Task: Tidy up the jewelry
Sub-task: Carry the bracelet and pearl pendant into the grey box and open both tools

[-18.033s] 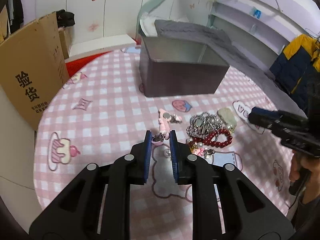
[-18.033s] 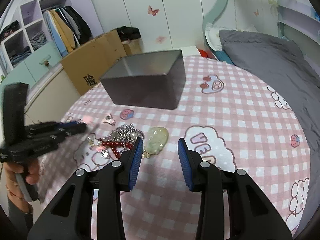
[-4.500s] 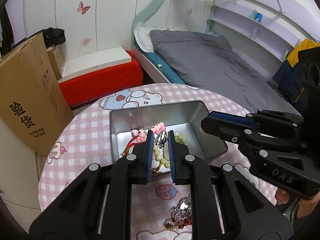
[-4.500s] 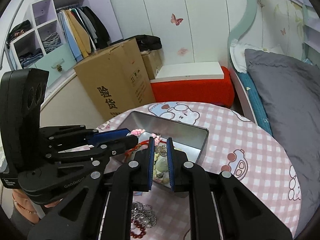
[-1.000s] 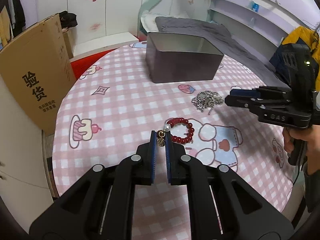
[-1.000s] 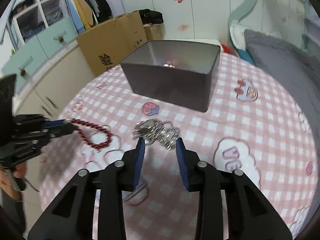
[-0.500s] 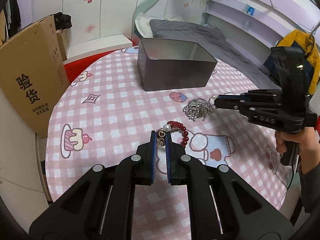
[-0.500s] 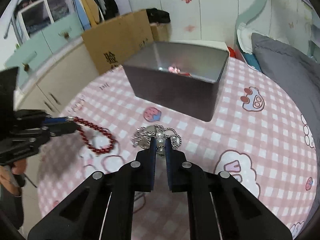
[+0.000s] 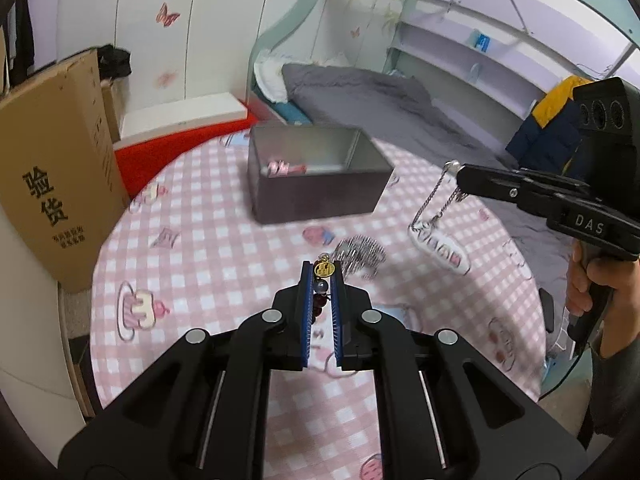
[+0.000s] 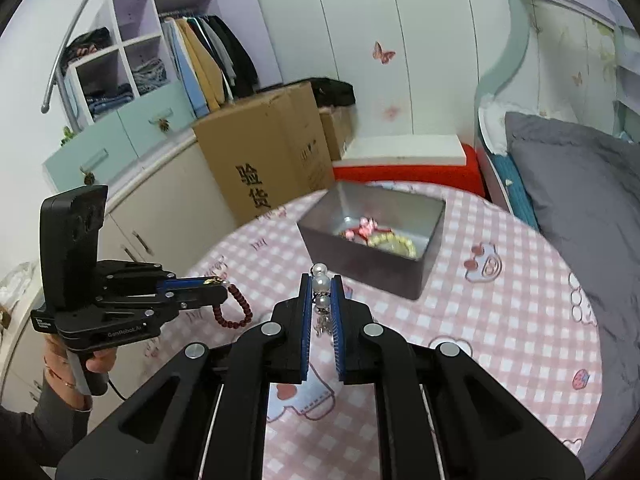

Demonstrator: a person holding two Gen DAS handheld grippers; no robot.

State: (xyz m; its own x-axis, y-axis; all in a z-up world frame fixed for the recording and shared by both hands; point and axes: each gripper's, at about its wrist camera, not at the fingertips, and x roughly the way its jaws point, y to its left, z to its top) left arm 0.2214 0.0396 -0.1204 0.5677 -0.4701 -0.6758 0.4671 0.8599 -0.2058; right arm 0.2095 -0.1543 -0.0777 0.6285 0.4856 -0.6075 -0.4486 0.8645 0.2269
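My left gripper (image 9: 321,280) is shut on a red bead bracelet (image 10: 234,310) with a gold charm (image 9: 323,269), held above the table; it also shows in the right wrist view (image 10: 218,286). My right gripper (image 10: 321,286) is shut on a silver chain with pearls (image 10: 320,280); in the left wrist view (image 9: 458,172) the chain (image 9: 434,210) hangs from it in the air. A grey metal box (image 9: 316,174) stands open at the far side, with pink and green jewelry (image 10: 378,236) inside.
The round table has a pink checked cloth (image 9: 208,256). A blurred silver pile (image 9: 358,252) lies just past my left fingertips. A cardboard box (image 9: 52,184) stands left of the table, a bed (image 9: 384,96) behind it, a wardrobe (image 10: 132,76) at left.
Both grippers have lifted from the table with their pieces. The bracelet and the chain now hang in the air, and the views have risen toward the box.
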